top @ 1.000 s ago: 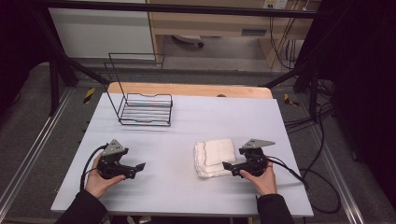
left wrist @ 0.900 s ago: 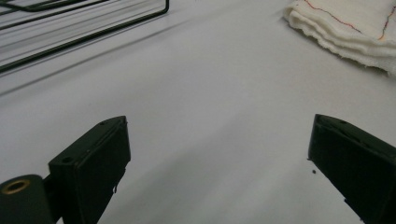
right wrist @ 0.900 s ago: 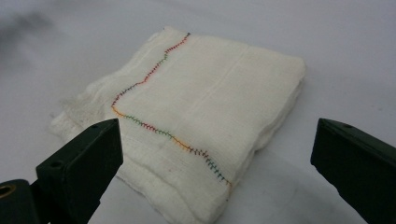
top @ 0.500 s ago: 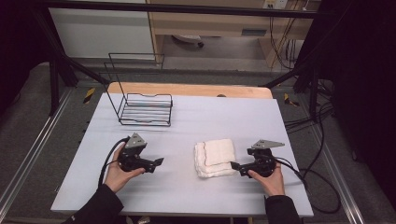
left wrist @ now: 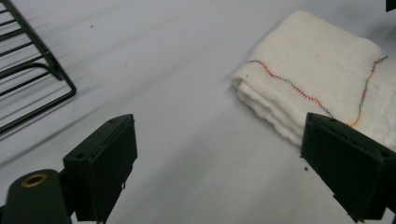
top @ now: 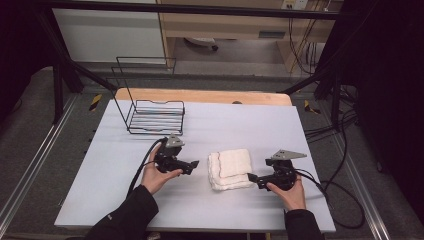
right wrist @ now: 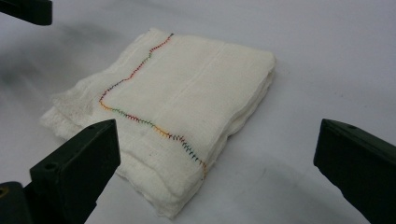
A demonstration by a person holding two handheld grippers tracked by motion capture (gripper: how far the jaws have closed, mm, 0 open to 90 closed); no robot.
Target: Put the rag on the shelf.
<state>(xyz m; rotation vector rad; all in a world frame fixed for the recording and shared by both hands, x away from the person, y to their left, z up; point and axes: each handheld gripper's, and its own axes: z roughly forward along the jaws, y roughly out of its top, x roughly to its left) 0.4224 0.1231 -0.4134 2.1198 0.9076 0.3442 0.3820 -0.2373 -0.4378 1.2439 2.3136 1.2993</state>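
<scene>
White table (top: 150, 200) on dark floor, wooden strip along its far edge. Folded white cloth (top: 231, 169) with multicoloured stitching lies right of centre, toward the near edge; no readable labels or writing anywhere. Left gripper (top: 192, 165) sits just left of the cloth, jaws spread, just been closing slightly, nothing between them. Right gripper (top: 252, 178) at the cloth's near right corner, jaws spread wide, not pinching it. Black wire rack (top: 155, 116) near the far left corner, cut off in the left gripper view. Background shelving blurry.

No readable text, labels, brands or numbers on anything.
</scene>
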